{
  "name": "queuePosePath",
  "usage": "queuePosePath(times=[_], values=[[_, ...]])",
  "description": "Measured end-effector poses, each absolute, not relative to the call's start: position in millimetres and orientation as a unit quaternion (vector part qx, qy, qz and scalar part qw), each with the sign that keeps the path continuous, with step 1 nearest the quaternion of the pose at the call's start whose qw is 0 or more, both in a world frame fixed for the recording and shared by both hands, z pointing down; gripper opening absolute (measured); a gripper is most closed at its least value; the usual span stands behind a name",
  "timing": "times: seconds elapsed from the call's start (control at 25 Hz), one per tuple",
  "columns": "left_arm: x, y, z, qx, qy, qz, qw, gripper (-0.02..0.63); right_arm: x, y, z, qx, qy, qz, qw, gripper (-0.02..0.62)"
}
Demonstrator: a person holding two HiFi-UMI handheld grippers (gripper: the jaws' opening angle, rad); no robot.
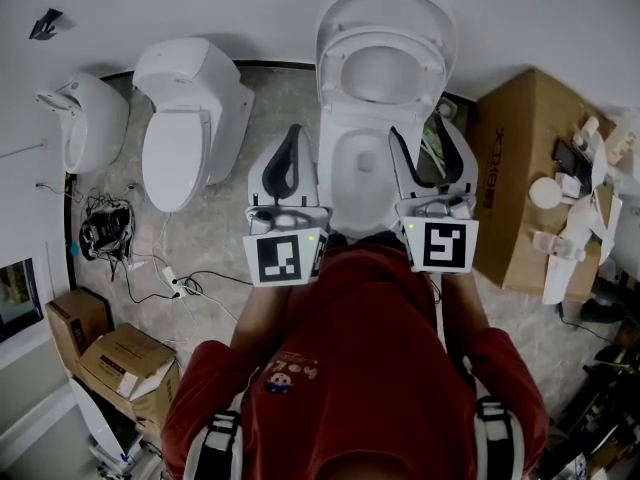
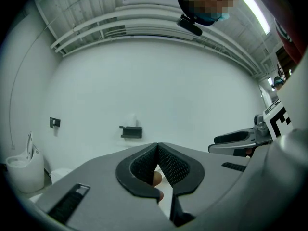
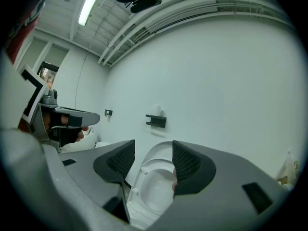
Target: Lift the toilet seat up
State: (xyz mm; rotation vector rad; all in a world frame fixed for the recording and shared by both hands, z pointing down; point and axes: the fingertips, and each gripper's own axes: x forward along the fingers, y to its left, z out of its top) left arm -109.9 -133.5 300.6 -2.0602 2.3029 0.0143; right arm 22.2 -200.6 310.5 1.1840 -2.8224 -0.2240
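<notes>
The white toilet stands in the middle of the head view. Its seat (image 1: 337,68) and lid (image 1: 385,6) are tipped up against the wall, leaving the bowl (image 1: 355,173) uncovered. My left gripper (image 1: 293,131) hovers by the bowl's left side, shut with nothing between its jaws (image 2: 157,147). To the right of the bowl my right gripper (image 1: 422,133) is open and holds nothing. In the right gripper view, the raised seat (image 3: 150,161) shows through the gap of the right gripper (image 3: 153,153). Neither gripper touches the toilet.
A second white toilet (image 1: 185,118) and another white fixture (image 1: 85,118) stand to the left. Cables (image 1: 110,233) lie on the floor with cardboard boxes (image 1: 110,358) nearer me. A large cardboard box (image 1: 525,168) stands right of the toilet. A black bracket (image 3: 156,121) hangs on the wall.
</notes>
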Motion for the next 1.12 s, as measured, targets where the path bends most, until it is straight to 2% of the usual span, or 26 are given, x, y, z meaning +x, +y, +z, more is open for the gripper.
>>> queuePosePath(times=[0.4, 0.76, 1.12], values=[[-115, -133, 291, -0.657, 0.753, 0.008, 0.032, 0.011, 24, -204, 301, 0.402, -0.912, -0.073, 0.027, 0.184], [-110, -136, 293, -0.658, 0.753, -0.001, 0.032, 0.012, 35, -208, 303, 0.423, -0.904, -0.058, 0.028, 0.033], [-105, -138, 291, -0.664, 0.747, 0.001, 0.029, 0.011, 33, -205, 299, 0.414, -0.908, -0.059, 0.023, 0.017]])
